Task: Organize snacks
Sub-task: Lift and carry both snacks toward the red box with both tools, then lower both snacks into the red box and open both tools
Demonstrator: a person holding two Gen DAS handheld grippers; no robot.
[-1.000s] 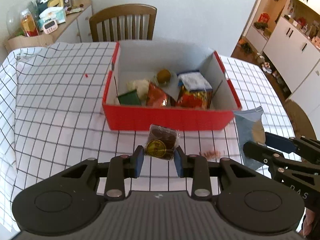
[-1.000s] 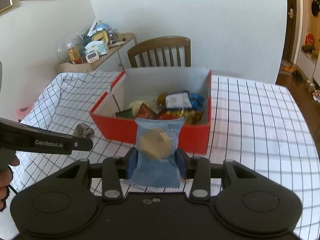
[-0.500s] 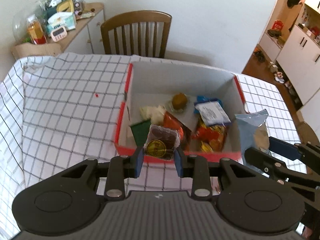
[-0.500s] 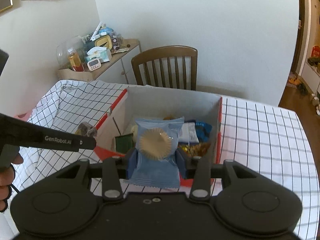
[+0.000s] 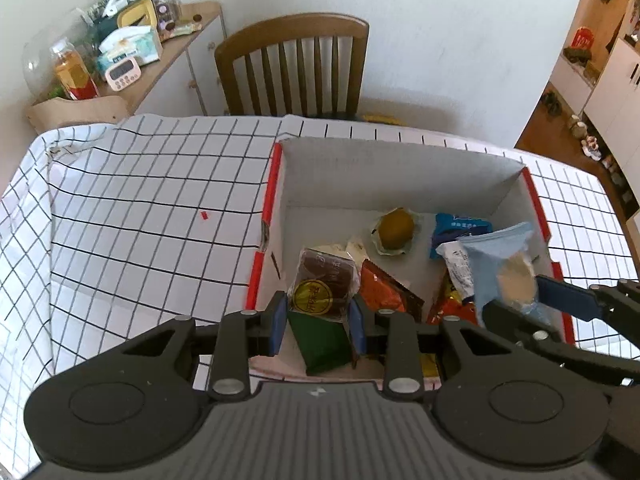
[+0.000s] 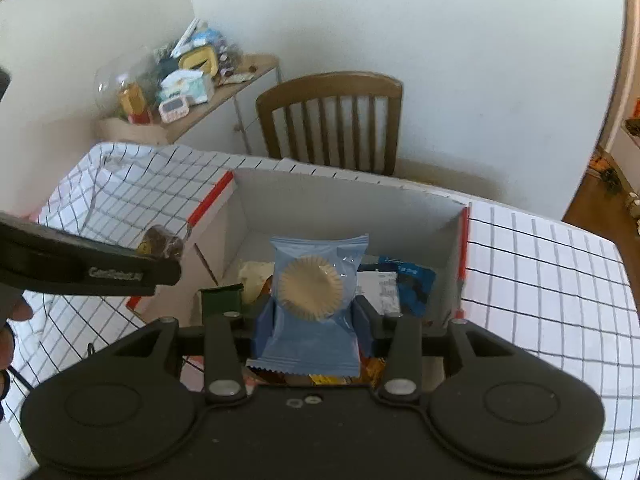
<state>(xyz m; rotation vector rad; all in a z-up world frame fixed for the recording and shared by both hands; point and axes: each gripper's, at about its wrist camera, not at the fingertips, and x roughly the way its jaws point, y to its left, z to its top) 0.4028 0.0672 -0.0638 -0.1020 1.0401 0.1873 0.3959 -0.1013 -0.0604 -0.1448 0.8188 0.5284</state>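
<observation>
Your left gripper [image 5: 318, 316] clamps one brown cake packet [image 5: 324, 286]; your right gripper [image 6: 314, 326] clamps one blue packet [image 6: 314, 300]. One red box [image 5: 404, 172] sits on the checked tablecloth [image 5: 140, 200], one wooden chair [image 5: 292, 68] behind.

Red cardboard box [image 5: 400, 176], matt grey-white inside. White black-gridded cloth tablecloth [image 5: 140, 208], matt, creased. Brown cake in clear glossy plastic wrapper [image 5: 324, 284]. Pale-blue plastic cupcake packet [image 6: 316, 304], satin, with a clear window. Brown slatted wooden chair [image 5: 292, 64], apparently varnished. Black matt plastic gripper bodies.
</observation>
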